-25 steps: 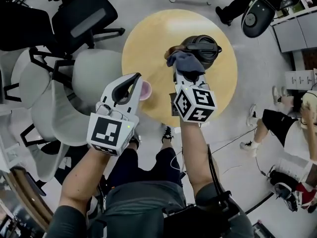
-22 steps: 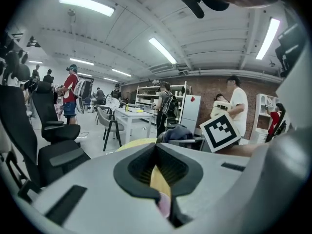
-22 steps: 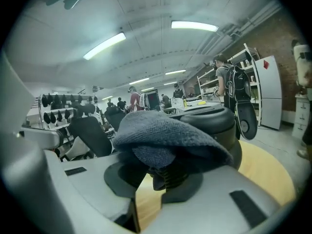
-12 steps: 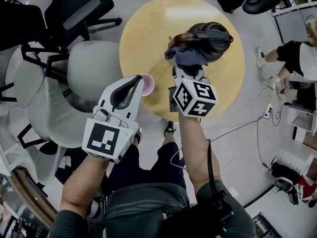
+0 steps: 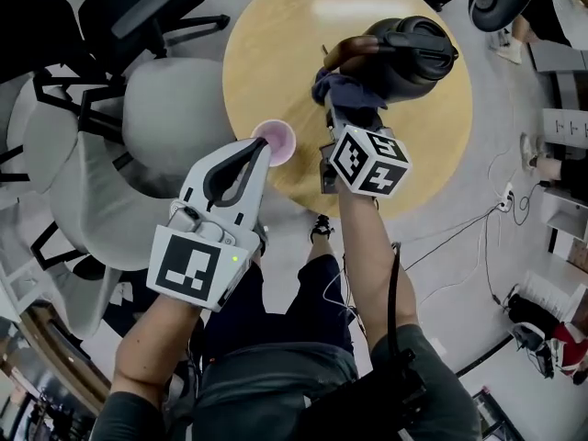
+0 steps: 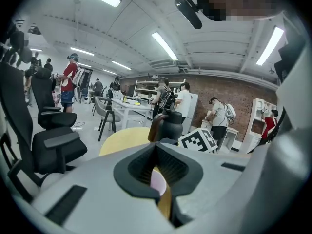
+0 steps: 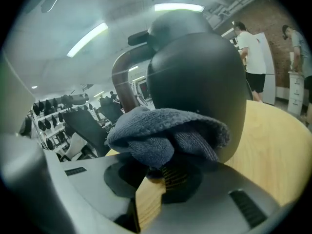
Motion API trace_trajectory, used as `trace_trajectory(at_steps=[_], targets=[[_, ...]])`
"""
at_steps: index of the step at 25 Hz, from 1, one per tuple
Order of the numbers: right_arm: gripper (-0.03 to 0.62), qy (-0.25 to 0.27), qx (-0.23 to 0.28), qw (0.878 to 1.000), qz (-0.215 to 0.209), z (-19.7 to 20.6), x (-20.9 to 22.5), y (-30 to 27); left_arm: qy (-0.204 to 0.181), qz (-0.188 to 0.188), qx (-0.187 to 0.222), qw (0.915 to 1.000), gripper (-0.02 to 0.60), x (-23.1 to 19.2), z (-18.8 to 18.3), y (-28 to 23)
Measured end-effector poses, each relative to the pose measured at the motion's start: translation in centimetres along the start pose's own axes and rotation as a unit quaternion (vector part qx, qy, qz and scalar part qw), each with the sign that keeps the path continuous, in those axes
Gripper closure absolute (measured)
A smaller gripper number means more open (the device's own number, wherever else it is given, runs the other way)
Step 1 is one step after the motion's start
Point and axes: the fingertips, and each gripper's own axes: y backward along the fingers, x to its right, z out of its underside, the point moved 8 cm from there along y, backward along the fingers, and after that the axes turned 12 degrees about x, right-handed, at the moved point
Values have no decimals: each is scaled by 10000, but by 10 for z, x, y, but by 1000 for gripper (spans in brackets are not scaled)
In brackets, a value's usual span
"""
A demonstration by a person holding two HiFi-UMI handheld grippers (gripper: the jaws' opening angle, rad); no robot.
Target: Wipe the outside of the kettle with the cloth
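A dark kettle (image 5: 412, 55) with a brown handle stands on the round wooden table (image 5: 276, 53). In the right gripper view the kettle (image 7: 197, 82) fills the frame, and a grey-blue cloth (image 7: 165, 133) is pressed against its lower side. My right gripper (image 5: 347, 108) is shut on the cloth (image 5: 344, 90). My left gripper (image 5: 250, 154) is shut with nothing in it, near the table's front edge just before a pink cup (image 5: 276, 141). The left gripper view shows the cup (image 6: 157, 181) beyond the jaws and the kettle (image 6: 168, 127) further off.
Grey and black chairs (image 5: 138, 118) crowd the table's left side. Other people (image 6: 184, 101) stand by desks and shelves in the background. A cable (image 5: 459, 237) trails on the floor at the right.
My right gripper has pushed forward and right with the cloth against the kettle. The left gripper has edged toward the pink cup. The head view has shifted.
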Motion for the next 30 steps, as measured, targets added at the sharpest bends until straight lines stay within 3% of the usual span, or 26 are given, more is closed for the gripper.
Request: trace_trajectory(at_steps=[8,16,24,30], targets=[[510,118,-143,9998,-28,-1,-4,3,-17,-84,-48,10000,572,2,3,7],[510,695,327,9956,-546,-63,-19,58,-188,56,184,9996,572,37,-33,8],[510,897,662,9909,-750,-130,1,88,-349,-155,711,9967,572,65,-63,-15],[510,957,276,9881,-1171,-122,17,78,-233,-499,745,9957,572,71,-51,-34]])
